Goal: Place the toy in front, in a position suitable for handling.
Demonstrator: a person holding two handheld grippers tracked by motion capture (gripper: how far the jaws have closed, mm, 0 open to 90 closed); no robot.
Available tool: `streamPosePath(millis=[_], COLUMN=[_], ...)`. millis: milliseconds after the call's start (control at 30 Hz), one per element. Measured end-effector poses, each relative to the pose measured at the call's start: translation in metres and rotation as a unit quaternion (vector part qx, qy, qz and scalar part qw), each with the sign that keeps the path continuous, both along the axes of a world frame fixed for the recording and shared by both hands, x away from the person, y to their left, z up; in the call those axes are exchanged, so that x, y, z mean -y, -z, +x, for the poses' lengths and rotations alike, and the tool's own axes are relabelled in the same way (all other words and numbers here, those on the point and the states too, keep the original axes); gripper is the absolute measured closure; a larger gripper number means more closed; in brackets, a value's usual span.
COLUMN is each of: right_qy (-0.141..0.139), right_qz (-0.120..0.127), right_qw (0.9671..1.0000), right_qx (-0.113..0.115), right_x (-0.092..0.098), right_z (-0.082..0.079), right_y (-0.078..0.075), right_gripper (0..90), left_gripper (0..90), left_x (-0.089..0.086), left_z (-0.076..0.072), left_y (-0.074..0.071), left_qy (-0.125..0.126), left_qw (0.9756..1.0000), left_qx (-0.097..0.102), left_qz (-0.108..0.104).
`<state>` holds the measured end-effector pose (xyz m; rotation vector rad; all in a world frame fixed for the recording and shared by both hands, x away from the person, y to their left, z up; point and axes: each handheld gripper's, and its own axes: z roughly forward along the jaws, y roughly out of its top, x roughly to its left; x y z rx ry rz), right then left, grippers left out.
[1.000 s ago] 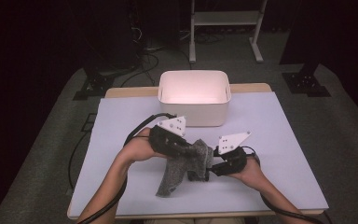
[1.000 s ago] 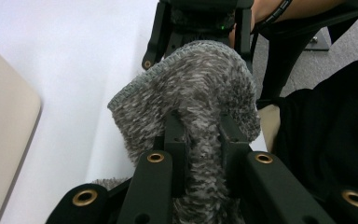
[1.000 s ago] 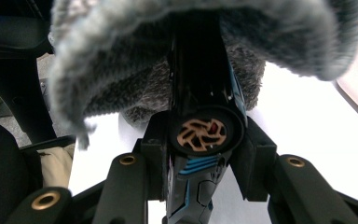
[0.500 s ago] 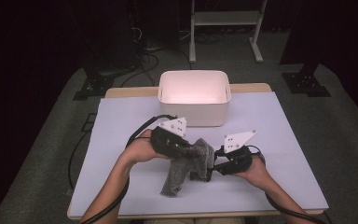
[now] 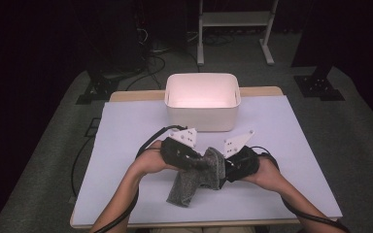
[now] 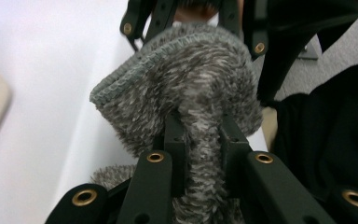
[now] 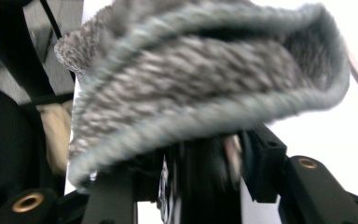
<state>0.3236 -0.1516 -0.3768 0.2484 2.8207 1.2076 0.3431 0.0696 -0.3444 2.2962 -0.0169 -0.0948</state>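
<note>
Grey knit sock (image 5: 194, 182) long axis slanting toward the table's near-left, left gripper (image 5: 201, 161) pinching it, right gripper (image 5: 223, 167) jaws just loosening around its cuff

Legible text, labels, brands, numbers, signs: none found in any view.
</note>
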Motion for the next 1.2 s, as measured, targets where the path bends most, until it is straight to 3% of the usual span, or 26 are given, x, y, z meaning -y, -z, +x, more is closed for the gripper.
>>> streamPosePath(millis=[233,533,933,1067,1200], right_qy=[-0.007,-0.02,-0.039,-0.042,-0.036], right_qz=[-0.013,-0.001,0.053,0.051,0.051], right_qw=[0.9999,0.9998,0.9978,0.9977,0.9978], right_qx=[0.006,-0.002,-0.011,-0.015,-0.023], right_x=[0.0,-0.01,-0.054,-0.06,-0.052], right_z=[-0.003,0.0,0.015,0.018,0.018], right_y=[-0.001,-0.002,0.0,0.008,0.009], right_gripper=[57.0,57.6,57.7,57.6,57.6], left_gripper=[77.6,77.6,77.7,77.7,77.7], left_x=[-0.004,-0.024,-0.069,-0.07,-0.062], left_z=[0.001,-0.001,-0.004,-0.002,0.0], left_y=[0.015,0.012,-0.006,0.0,0.01], left_qy=[-0.003,-0.014,-0.058,-0.061,-0.059], left_qw=[0.9998,0.9996,0.9982,0.9981,0.998], left_qx=[-0.017,-0.019,-0.002,-0.008,-0.022], left_qz=[-0.006,-0.014,-0.011,-0.008,-0.013])
